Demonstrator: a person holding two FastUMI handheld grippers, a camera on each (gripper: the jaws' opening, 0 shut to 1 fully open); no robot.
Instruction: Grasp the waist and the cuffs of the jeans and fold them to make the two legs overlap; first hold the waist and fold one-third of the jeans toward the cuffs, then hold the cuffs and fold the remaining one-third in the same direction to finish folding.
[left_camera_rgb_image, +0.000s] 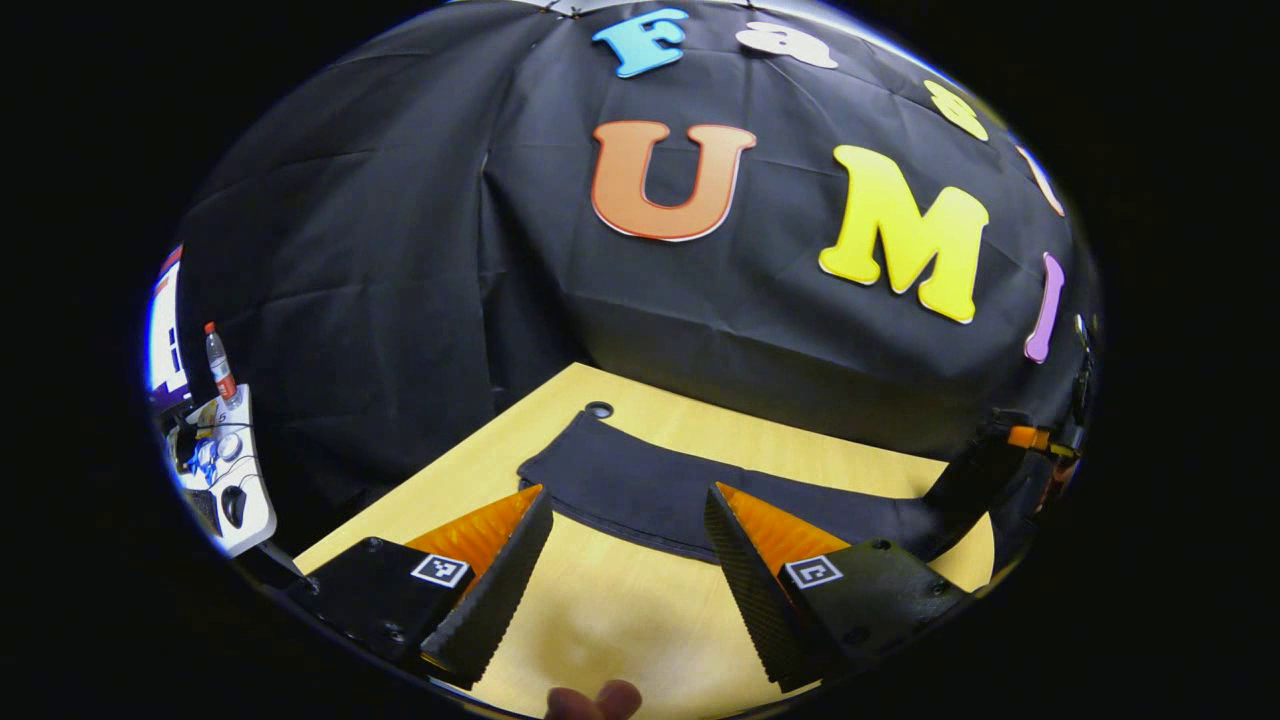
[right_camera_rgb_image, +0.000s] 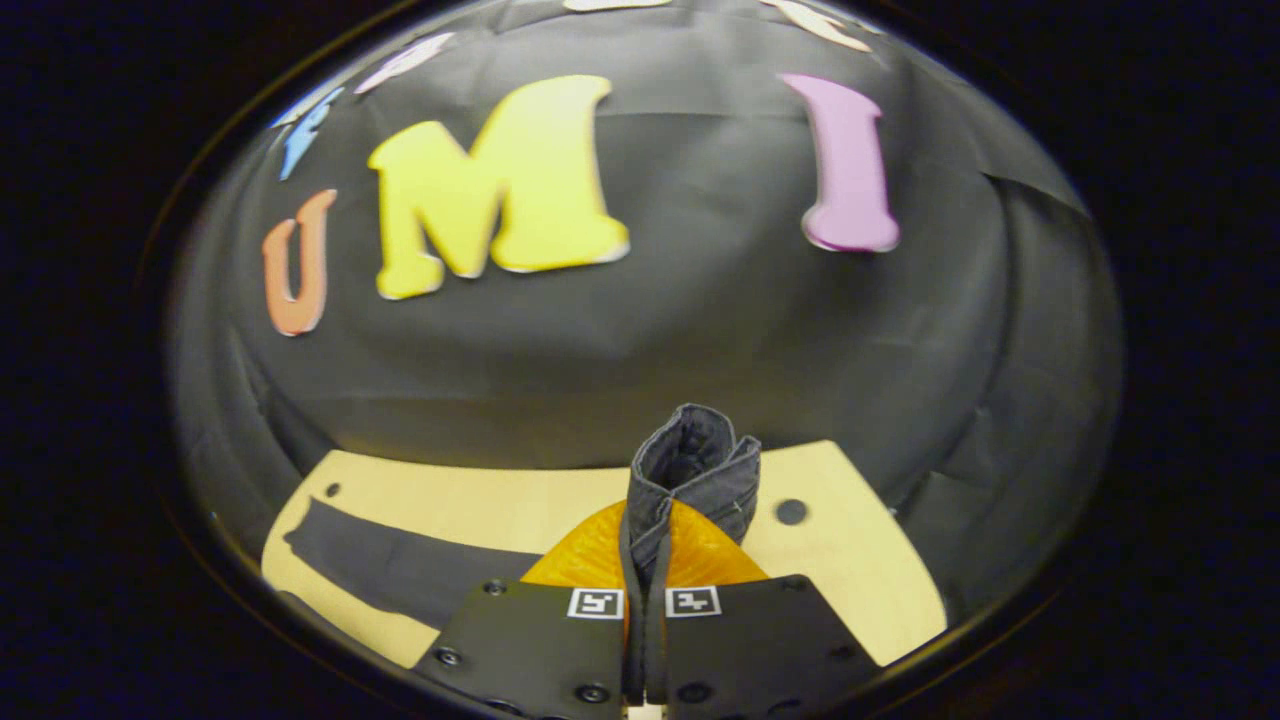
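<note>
On table (left_camera_rgb_image: 610, 610), jeans (left_camera_rgb_image: 650, 490) lie crosswise; right gripper (right_camera_rgb_image: 646, 560) pinches end.

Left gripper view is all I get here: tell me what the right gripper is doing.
Observer: The right gripper is shut on the jeans; a bunched fold of the dark fabric sticks up between its fingers.
Operator: Say where the rest of the fabric goes.
Observer: In the right gripper view, a flat dark strip trails off to the left across the wooden table.
Operator: Report any holes in the tabletop near that grip.
Observer: One round hole sits just right of the pinched fold, on bare wood.
</note>
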